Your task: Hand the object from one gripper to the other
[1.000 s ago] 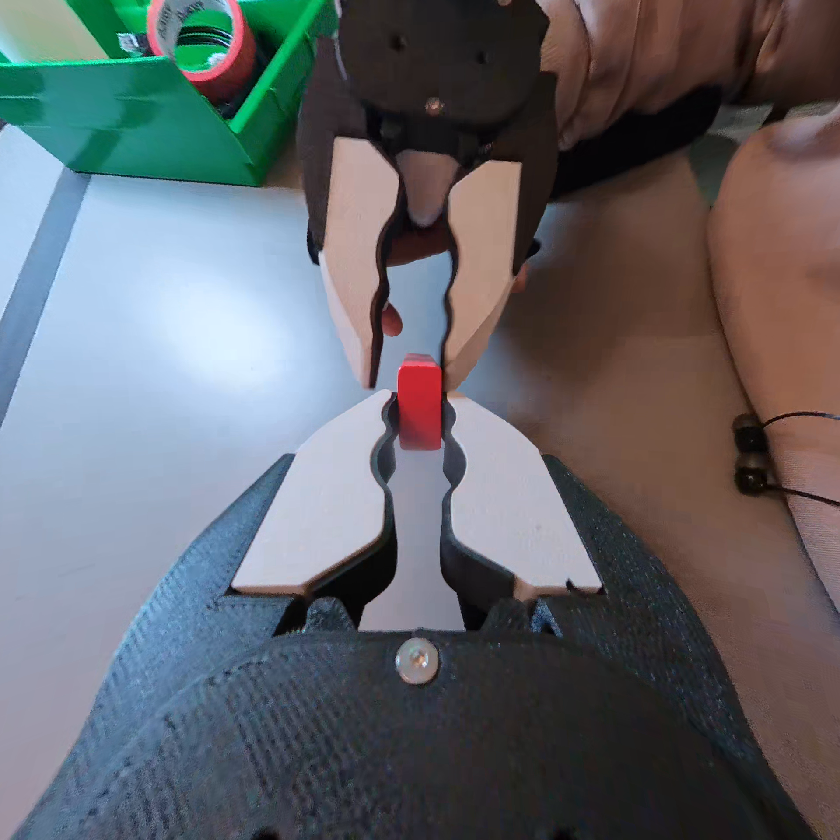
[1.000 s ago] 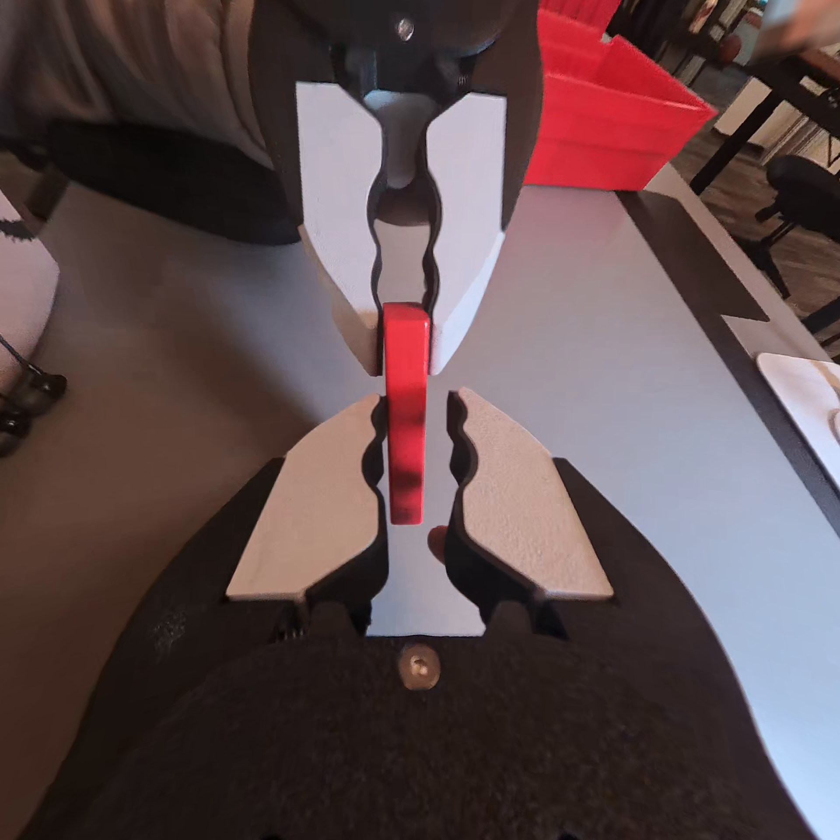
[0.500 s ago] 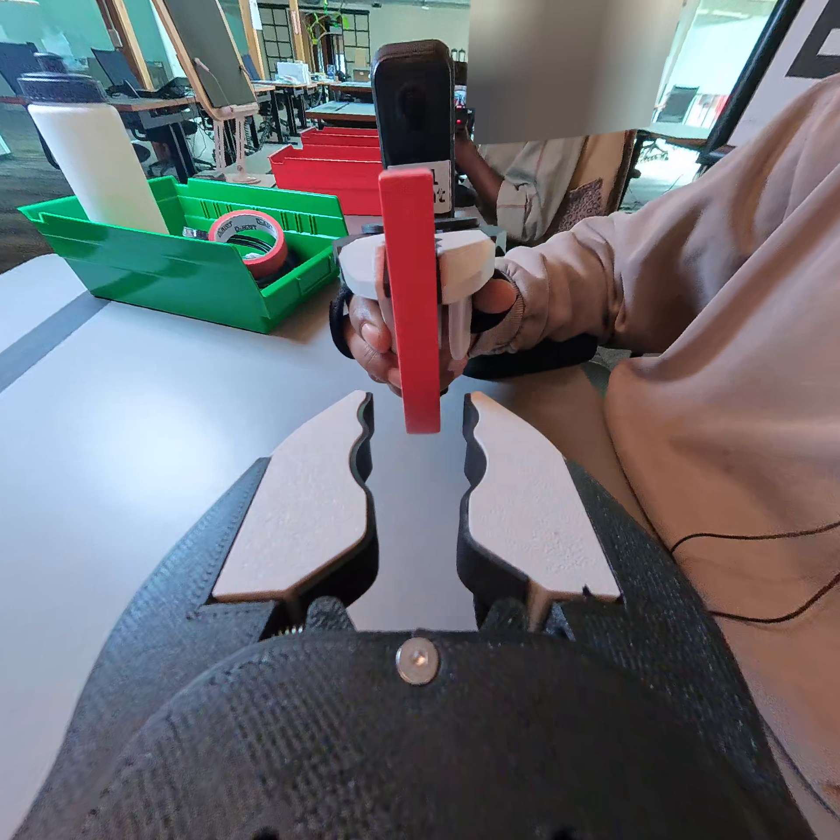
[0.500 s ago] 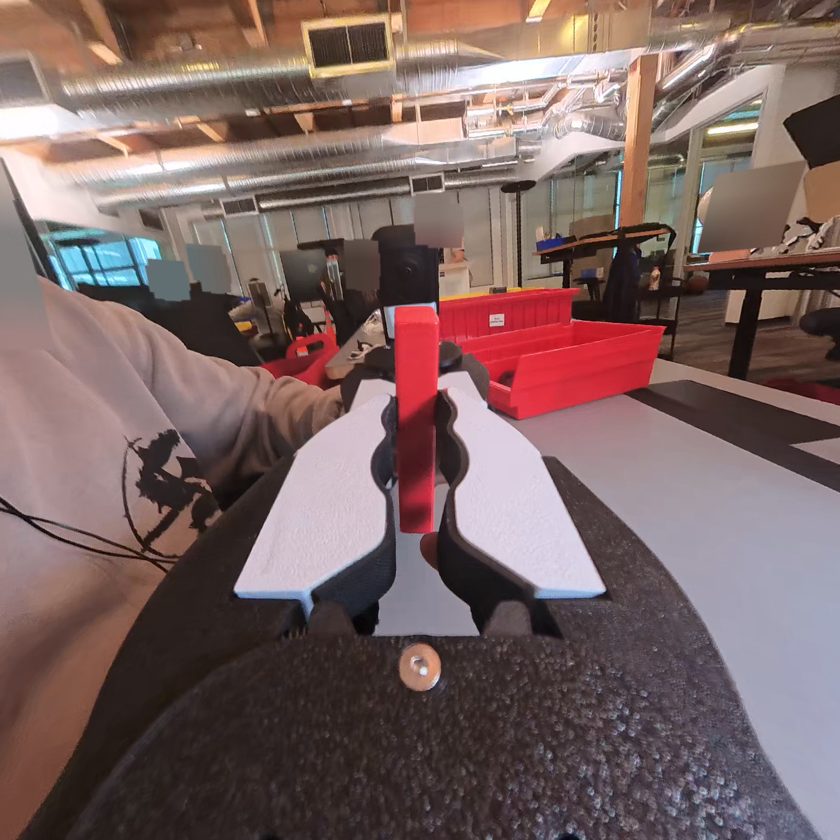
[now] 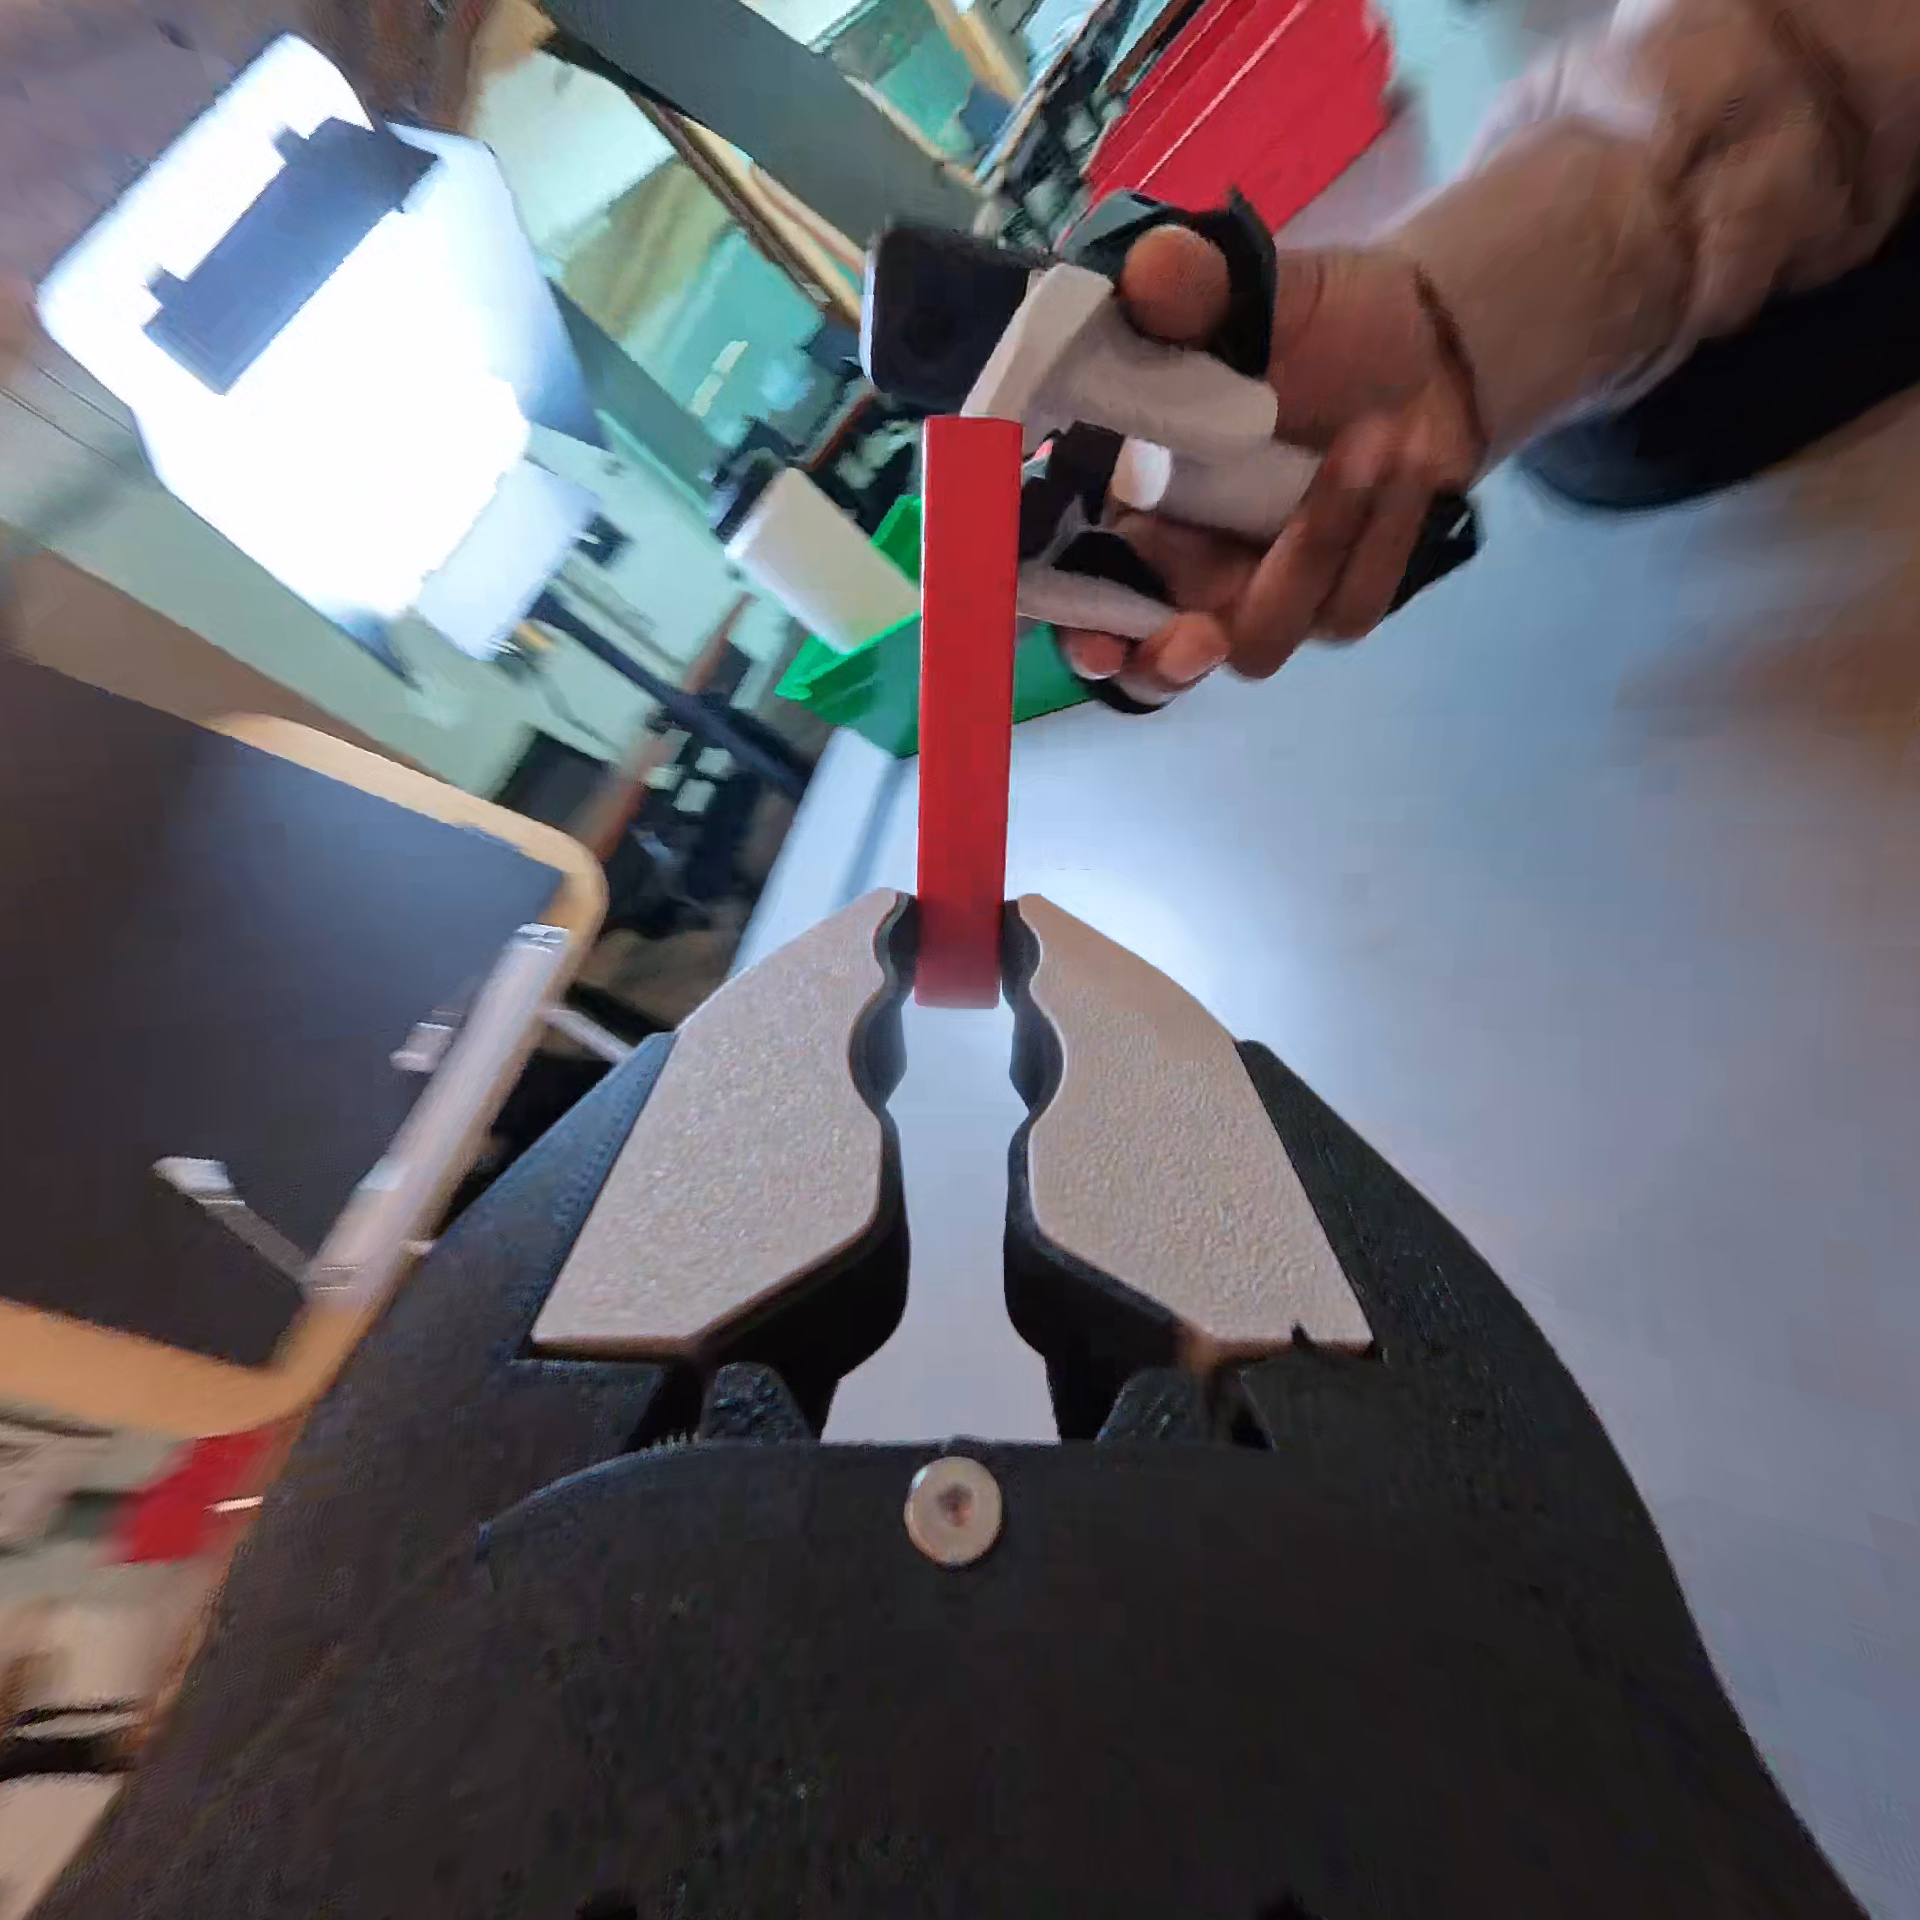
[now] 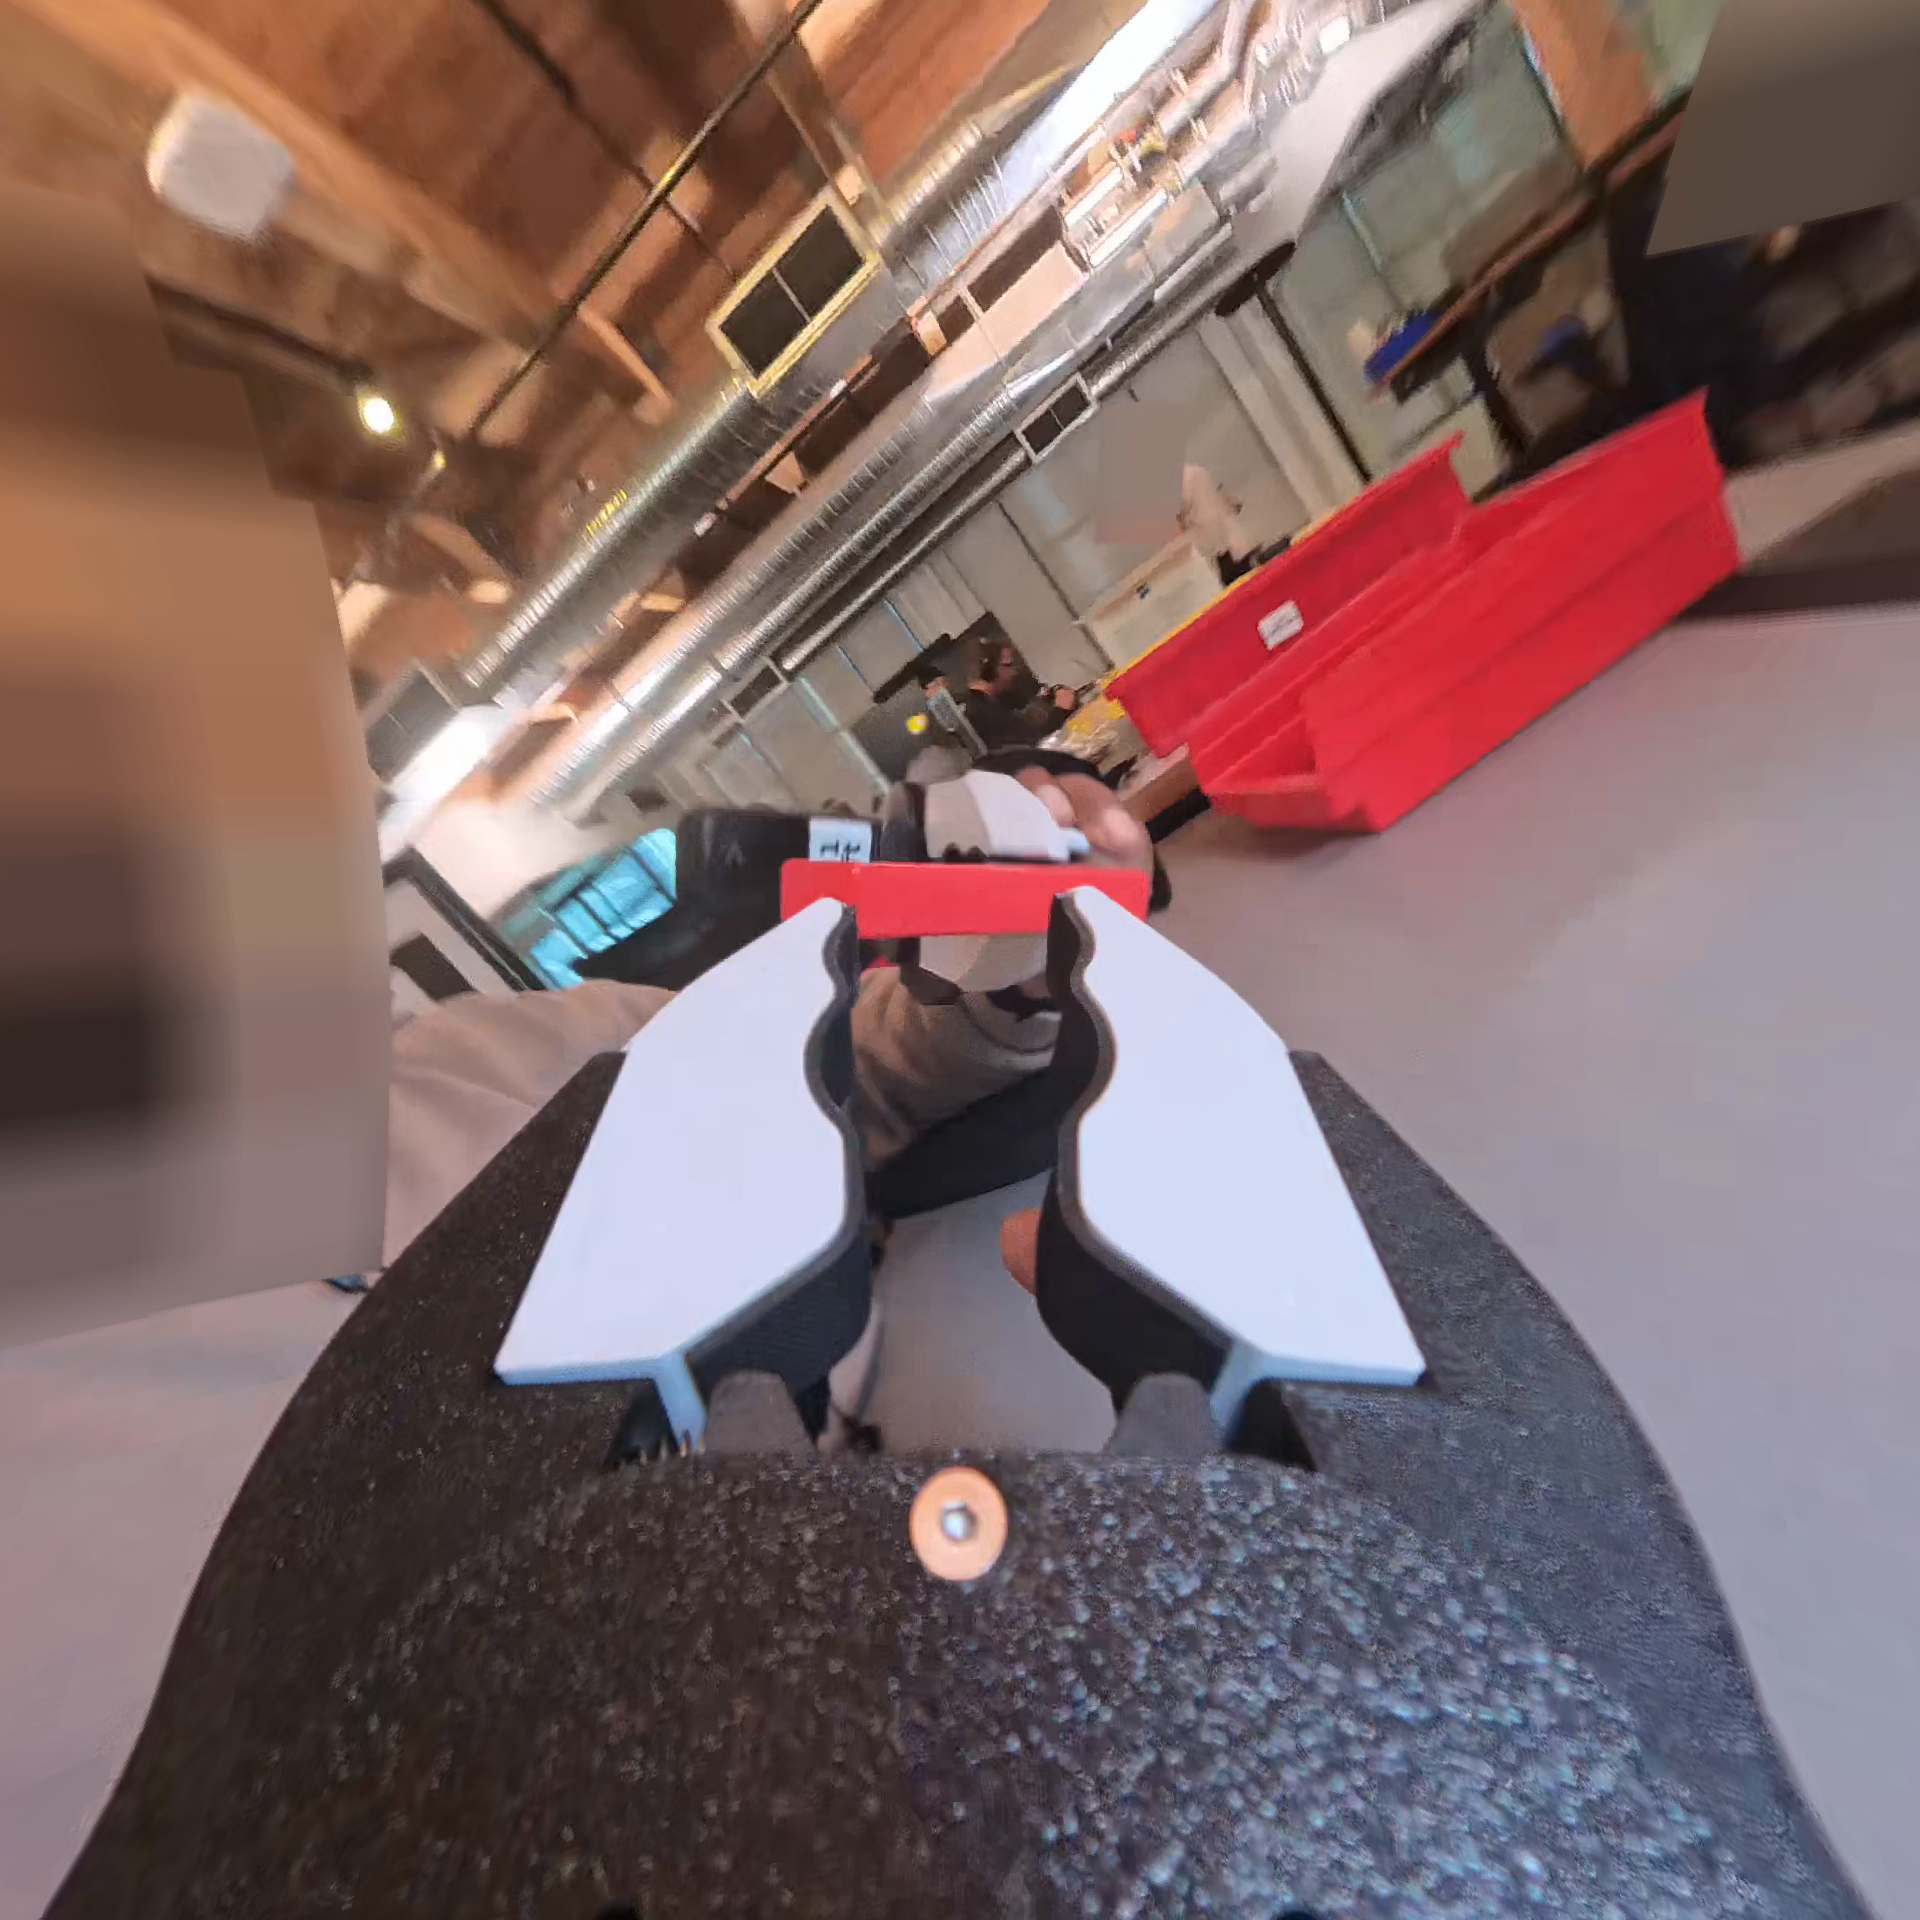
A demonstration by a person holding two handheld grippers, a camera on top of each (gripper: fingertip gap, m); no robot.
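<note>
Grips the near end of the red bar (image 5: 966,675) with the left gripper (image 5: 958,925), jaws pinched on both narrow sides, bar sticking straight out away from the camera, up in the air above the grey table (image 5: 1455,935). Shows the right gripper (image 6: 951,914) spread wide, clasping nothing; hovers just off the bar's far end, bar crossing right at its fingertips, touching or not too blurred to call. Leaves one tool alone carrying the object. Looks like the grip on the left side is made and the swap essentially done. Remains only to draw the two apart. Sits well off to the far right, the red bins (image 6: 1455,644).
</note>
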